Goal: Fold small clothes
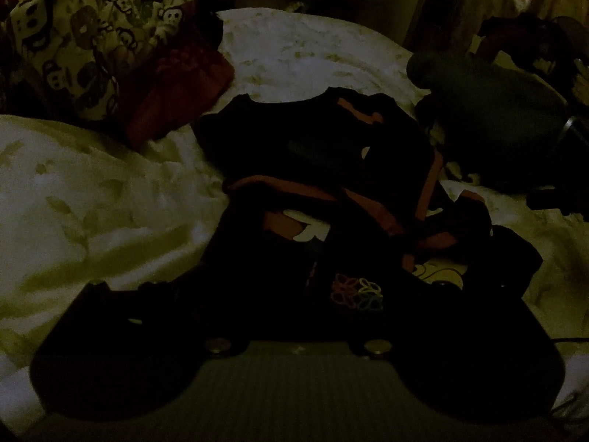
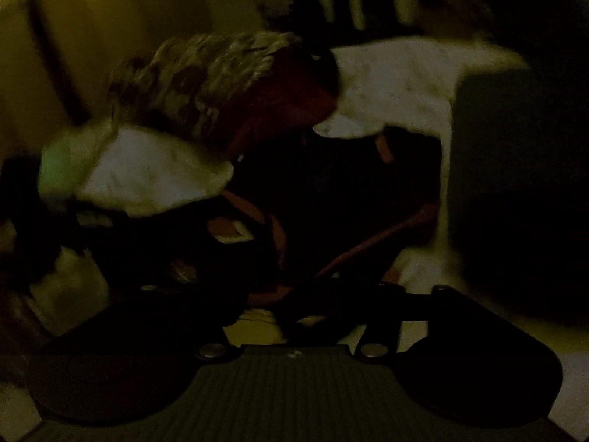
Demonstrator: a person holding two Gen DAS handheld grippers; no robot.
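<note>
A wide bed (image 1: 92, 191), dressed in a pale sheet with a faint leaf print, fills the dim room. Up at its far left sits a heap of cartoon-face print fabric (image 1: 73, 37) with a dark red cloth (image 1: 176, 88) bunched against it. Out in the middle of the sheet lies the black garment (image 1: 331, 169), small, rumpled and trimmed with orange-red bands along its edges; a neck opening shows at its far end, and a little cluster of outlined flowers in pink, white and green (image 1: 357, 293) marks the near part. No writing can be read anywhere in this light. The right gripper (image 1: 497, 118) shows as a dark bulk over the garment's far right edge. From its own blurred view the right gripper (image 2: 291, 294) has its jaws spread wide, the garment (image 2: 331, 191) ahead and below. The left gripper (image 1: 294, 287) hangs low over the near hem, its jaws lost against black cloth; whether they pinch it cannot be told.
</note>
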